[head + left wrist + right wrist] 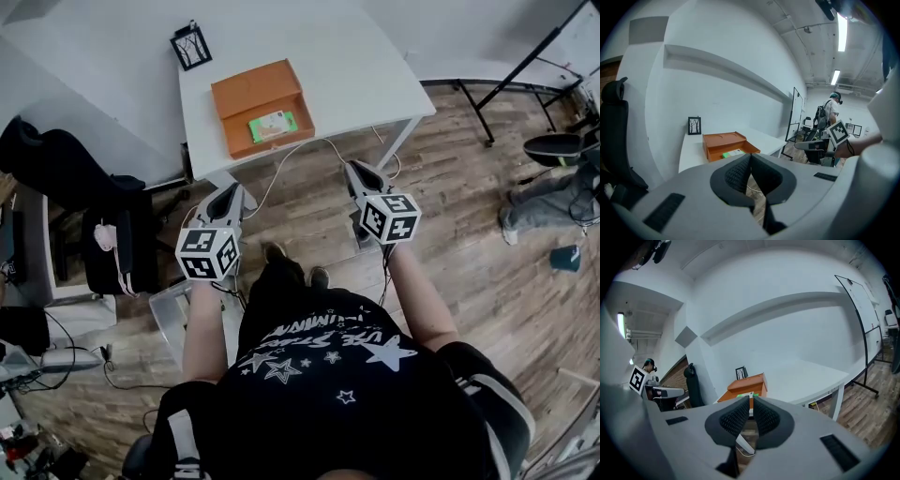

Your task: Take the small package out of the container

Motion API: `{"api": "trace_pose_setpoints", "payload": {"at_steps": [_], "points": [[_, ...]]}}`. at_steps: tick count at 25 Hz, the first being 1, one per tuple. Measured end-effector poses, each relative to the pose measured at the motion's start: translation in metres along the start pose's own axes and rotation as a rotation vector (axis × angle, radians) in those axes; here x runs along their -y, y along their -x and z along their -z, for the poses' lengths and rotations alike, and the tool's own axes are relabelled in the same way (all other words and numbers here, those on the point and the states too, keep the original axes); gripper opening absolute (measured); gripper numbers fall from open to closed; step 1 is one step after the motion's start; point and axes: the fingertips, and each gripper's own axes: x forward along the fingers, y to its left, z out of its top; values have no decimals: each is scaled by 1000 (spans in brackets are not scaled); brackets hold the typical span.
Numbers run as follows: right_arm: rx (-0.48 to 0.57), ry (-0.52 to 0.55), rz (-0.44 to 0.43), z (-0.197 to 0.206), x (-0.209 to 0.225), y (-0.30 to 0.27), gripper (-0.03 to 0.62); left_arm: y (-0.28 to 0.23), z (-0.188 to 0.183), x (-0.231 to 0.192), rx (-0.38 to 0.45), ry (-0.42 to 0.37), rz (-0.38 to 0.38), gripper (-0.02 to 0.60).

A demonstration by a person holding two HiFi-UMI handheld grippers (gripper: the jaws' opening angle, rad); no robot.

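1. We find the container [261, 105], an orange box, on the white worktop [356, 56] at 12 o'clock from the person. Its far half is a raised flat panel. Its near half is an open tray.
2. The small package [273, 125], green and white, lies flat in the open tray, at 4 o'clock from the container's middle. Nothing touches it. Both gripper views show it inside the tray.
3. A small black picture frame [190, 45] stands at 10 o'clock from the container, apart from it.
4. The container's near corner sits close to the worktop's near edge. Bare white surface extends from 1 to 3 o'clock of the container.
5. The left gripper [228, 195] is at 7 o'clock from the container, over the wooden floor [469, 234] and short of the worktop edge. Its fingers [738, 173] are pressed together and hold nothing.
6. The right gripper [360, 176] is at 5 o'clock from the container, also over the floor. Its fingers [736, 418] are drawn together to a thin slit and hold nothing.
7. A white cable [291, 159] hangs from the worktop edge between the two grippers.
8. A black chair [56, 169] stands at 9 o'clock, beside the worktop's left edge.
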Motion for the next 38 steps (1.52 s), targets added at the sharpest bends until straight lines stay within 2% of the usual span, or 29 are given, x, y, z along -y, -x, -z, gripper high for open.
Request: {"api": "trace_pose_setpoints", "payload": {"at_steps": [5, 9, 18, 22, 27, 30, 33, 35, 38], "points": [[-1, -2, 30, -4, 7, -20, 55, -28, -11, -20, 6, -19, 30, 20], [11, 5, 73, -22, 23, -42, 55, -63, -25, -41, 6, -26, 63, 20], [-4, 5, 130, -46, 36, -114, 55, -138, -33, -80, -55, -47, 174, 20], [-31, 18, 133, -51, 35, -148, 55, -165, -27, -98, -148, -59, 208, 20], [-52, 2, 152, -55, 44, -184, 55, -196, -18, -104, -254, -110, 290, 31], [-56, -8, 157, -59, 47, -202, 55, -212, -10, -102, -308, -183, 358, 154], [-59, -20, 168, -63, 53, -214, 55, -225, -8, -99, -312, -283, 413, 219], [-58, -25, 176, -65, 56, -220, 55, -232, -7, -99, -326, -322, 440, 271], [-53, -32, 191, -69, 62, -224, 55, -241, 5, -100, -407, -385, 476, 331]]}}
